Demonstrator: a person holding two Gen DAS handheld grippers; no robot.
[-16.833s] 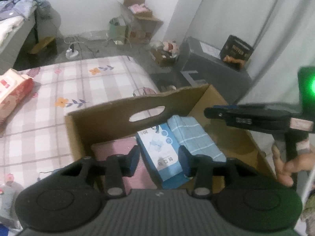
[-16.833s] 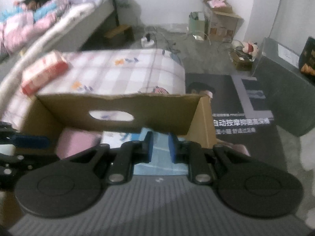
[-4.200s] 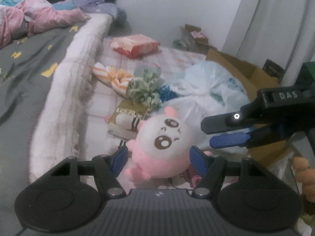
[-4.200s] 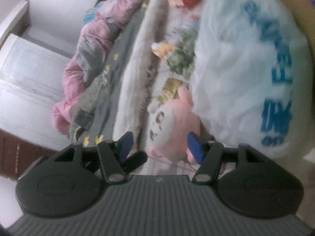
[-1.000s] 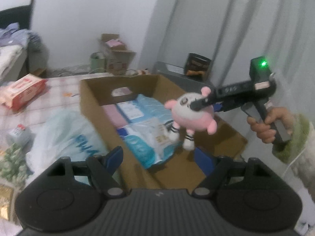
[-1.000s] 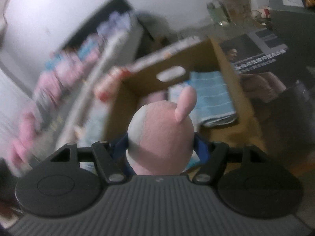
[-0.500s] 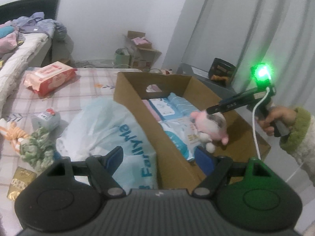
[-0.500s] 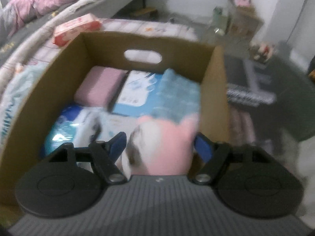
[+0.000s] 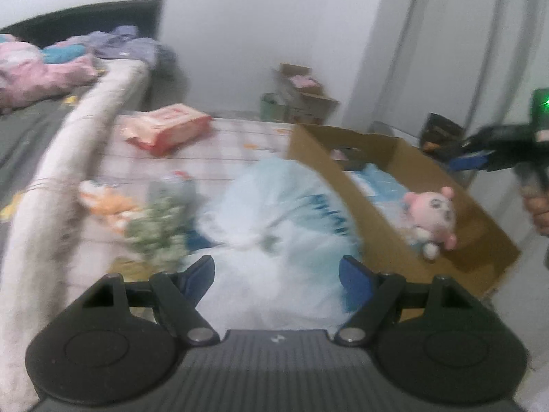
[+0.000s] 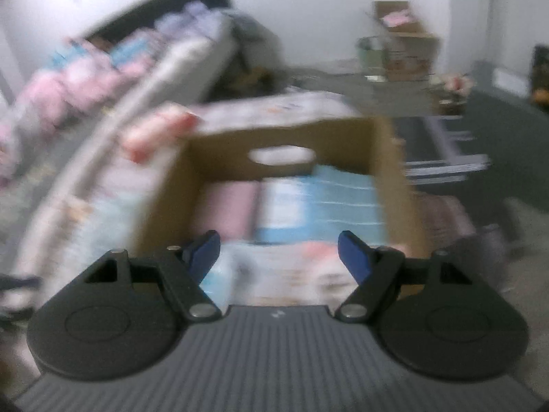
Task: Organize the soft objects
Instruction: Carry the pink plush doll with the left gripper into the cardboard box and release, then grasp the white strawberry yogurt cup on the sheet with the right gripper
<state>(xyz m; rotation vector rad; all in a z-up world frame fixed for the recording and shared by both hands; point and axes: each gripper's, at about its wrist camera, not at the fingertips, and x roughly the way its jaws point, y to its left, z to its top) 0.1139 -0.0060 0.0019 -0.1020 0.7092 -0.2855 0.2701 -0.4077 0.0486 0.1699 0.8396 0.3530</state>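
So the pink plush toy [image 9: 433,213] is sitting in the cardboard box [image 9: 377,219], propped on the packs at its near end, probably just dropped wherever there was room. The right gripper [image 10: 278,252] is spread wide with nothing in it. Same for the left gripper [image 9: 276,274], which is over the white plastic bag [image 9: 274,226] beside the box, likely next.

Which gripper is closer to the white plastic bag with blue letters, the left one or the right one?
Left. The left gripper hangs open right over the white plastic bag; the right gripper is open above the cardboard box beside it.
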